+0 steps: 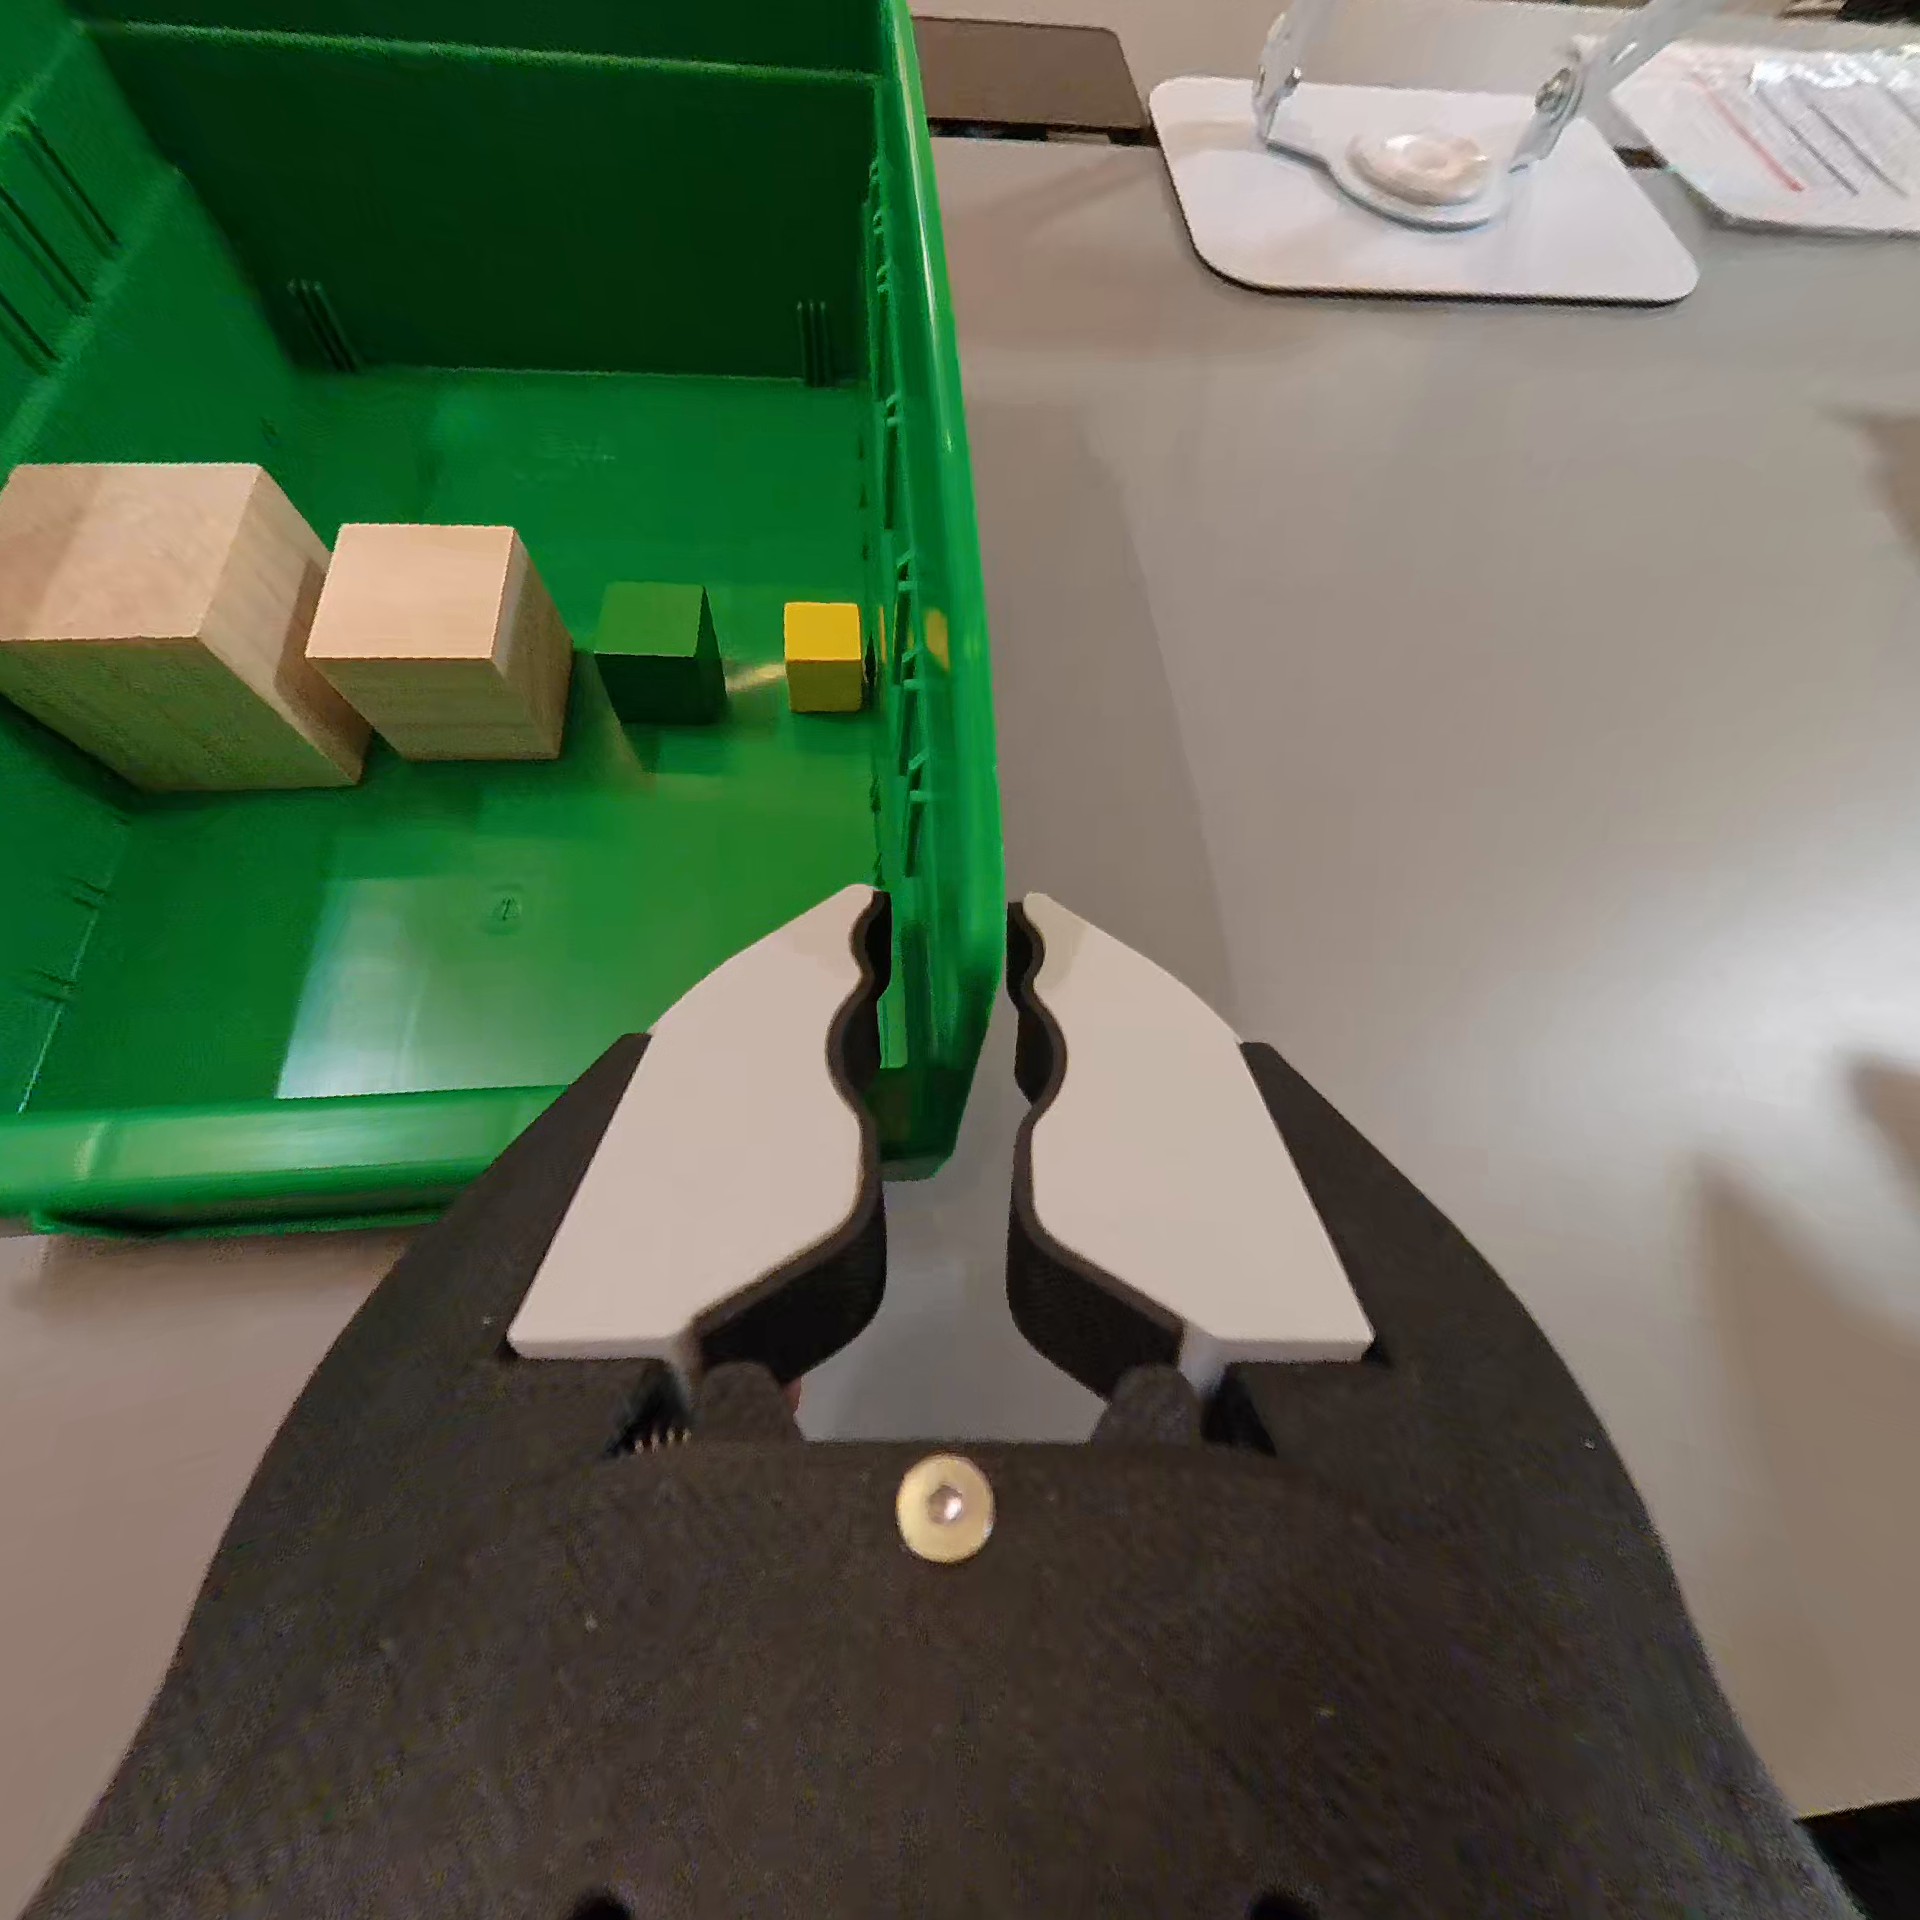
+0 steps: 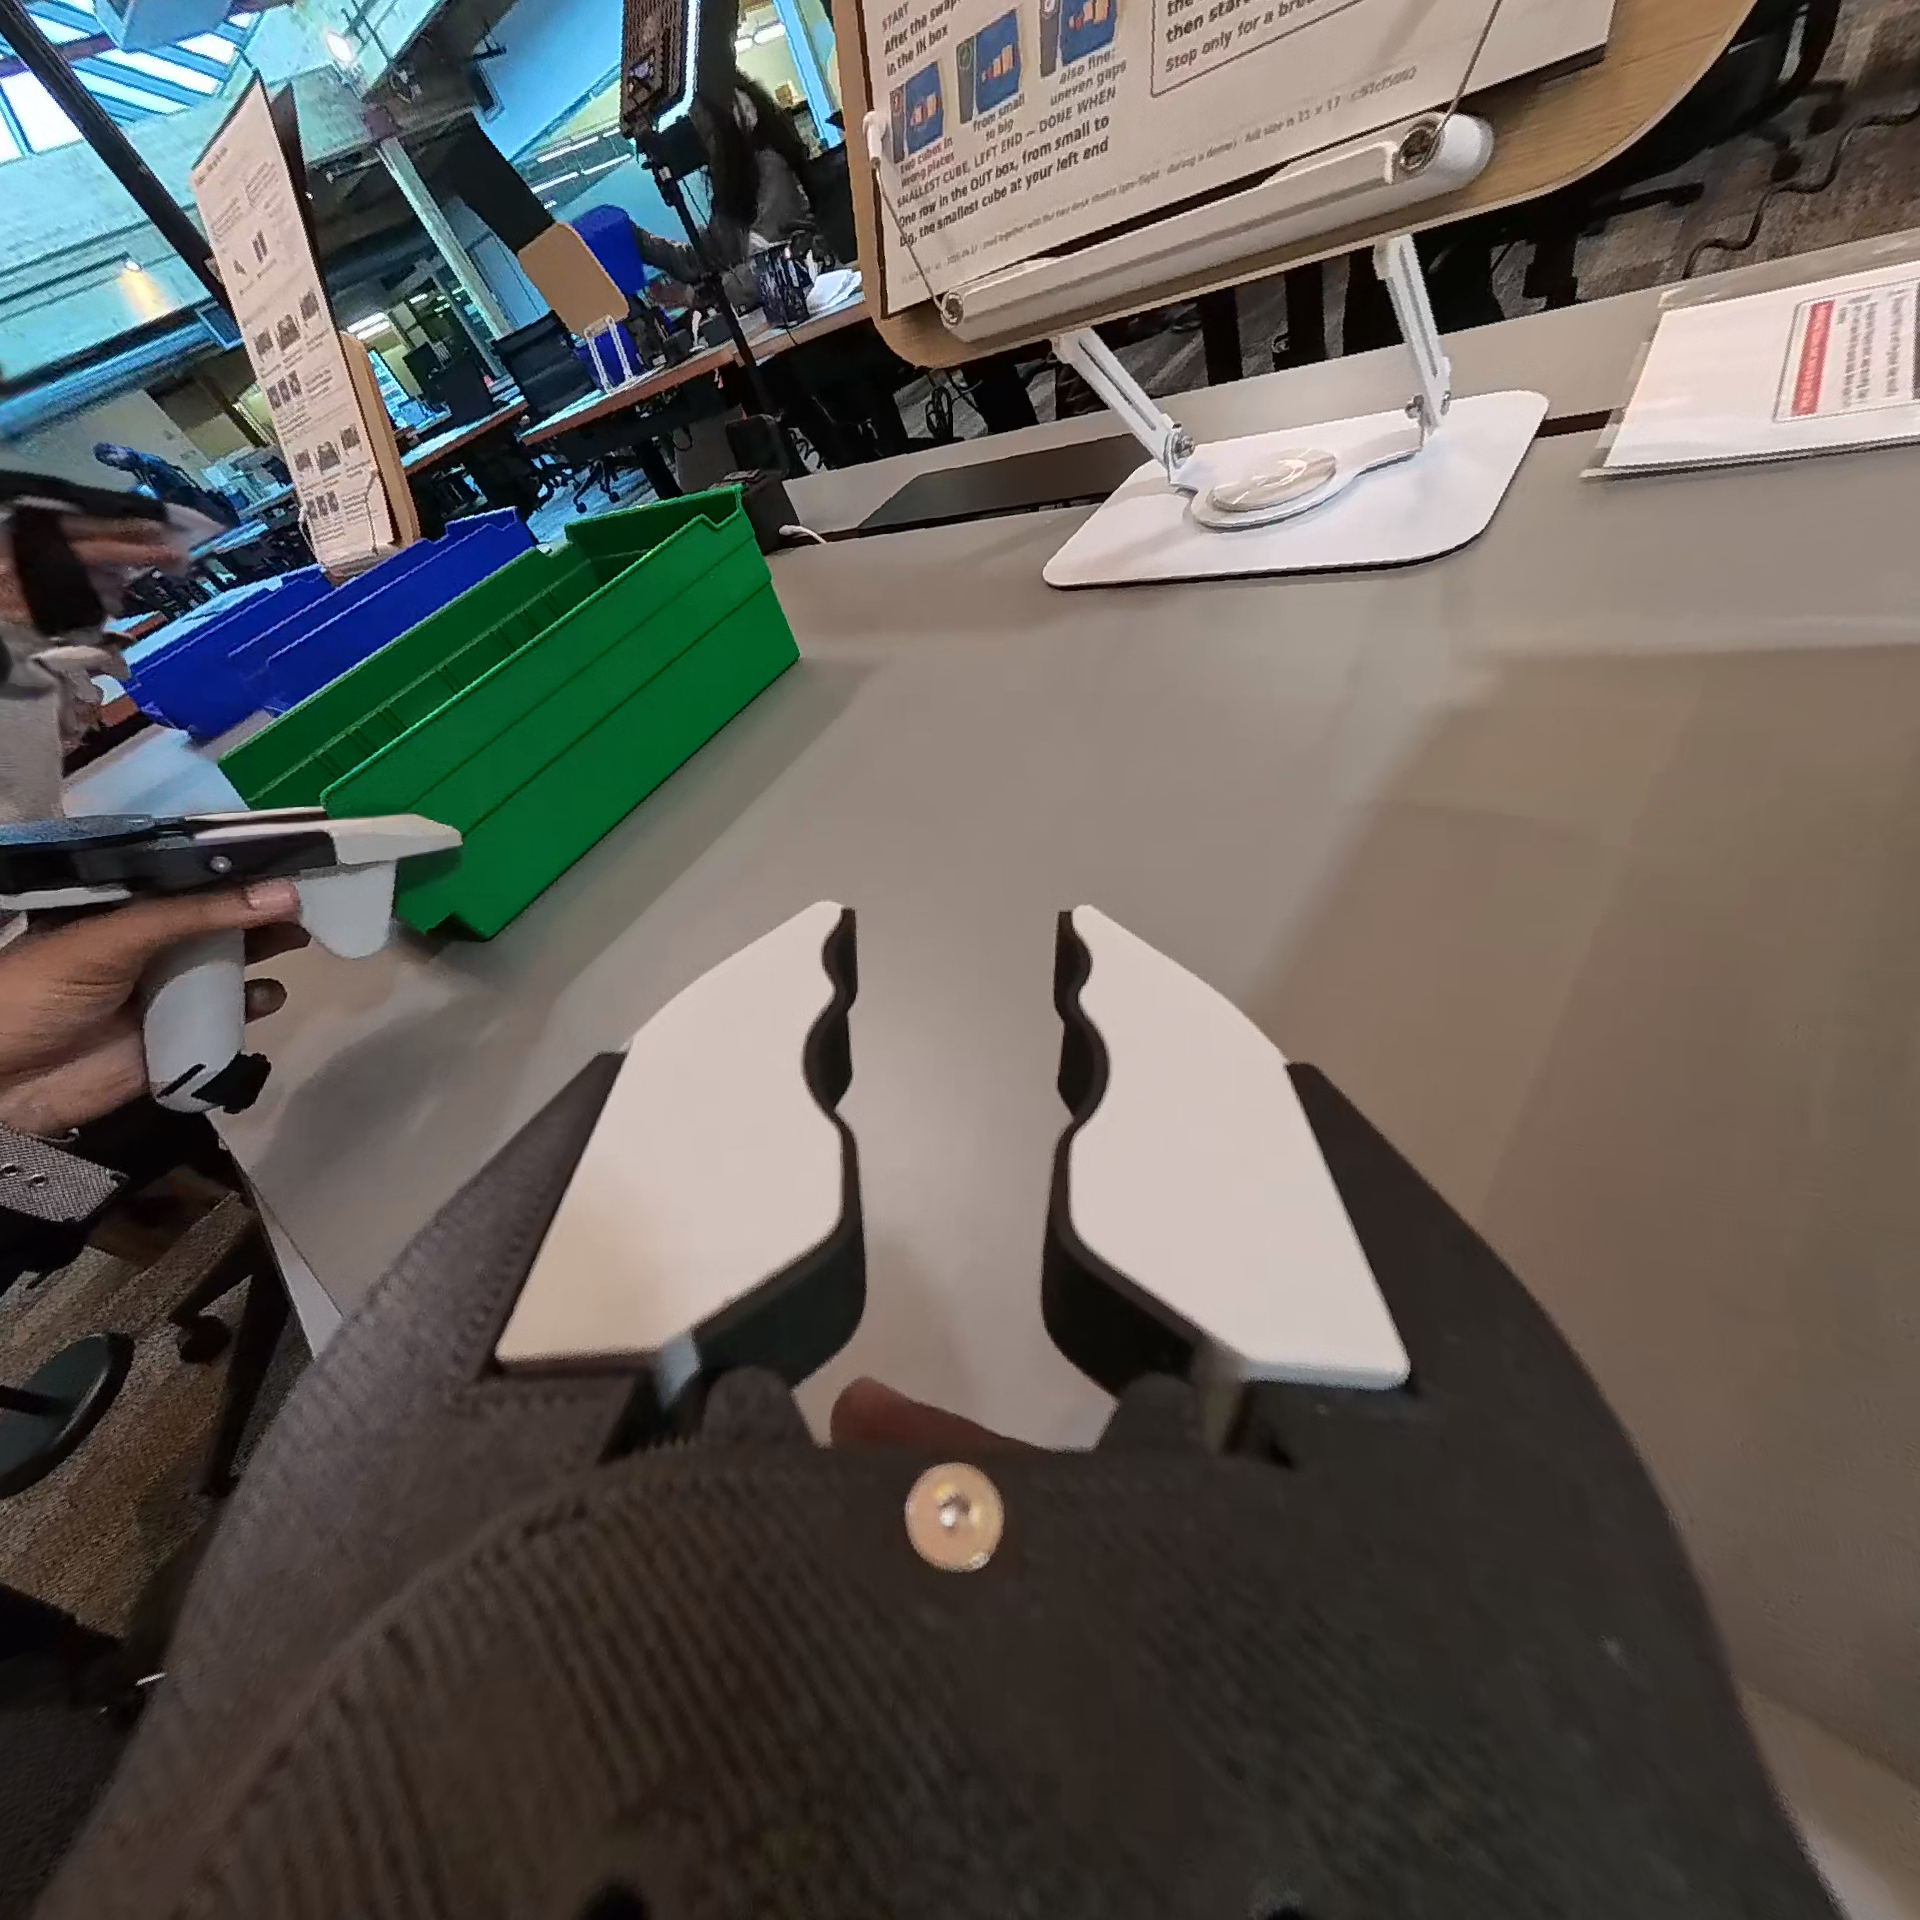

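The left gripper point(image 1: 945, 914) hangs at lower centre, fingers slightly apart, straddling the right wall of the green plastic bin point(image 1: 940, 644) without clamping it. Inside, at left, sit two pale wooden blocks point(image 1: 436, 644), a green cube point(image 1: 660, 655) and a small yellow cube point(image 1: 823, 657). The right gripper point(image 2: 956, 925), fingers apart and empty, hovers over the bare grey worktop point(image 2: 1455, 831); a white document stand point(image 2: 1299, 499) rises upper right, with an open-plan office behind.

Glossy plastic bin point(image 1: 935, 520), wooden blocks point(image 1: 436, 644)

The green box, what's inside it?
Inside the green box sit four blocks in a row: two wooden blocks, a green cube and a yellow cube. The left gripper hides the near corner.
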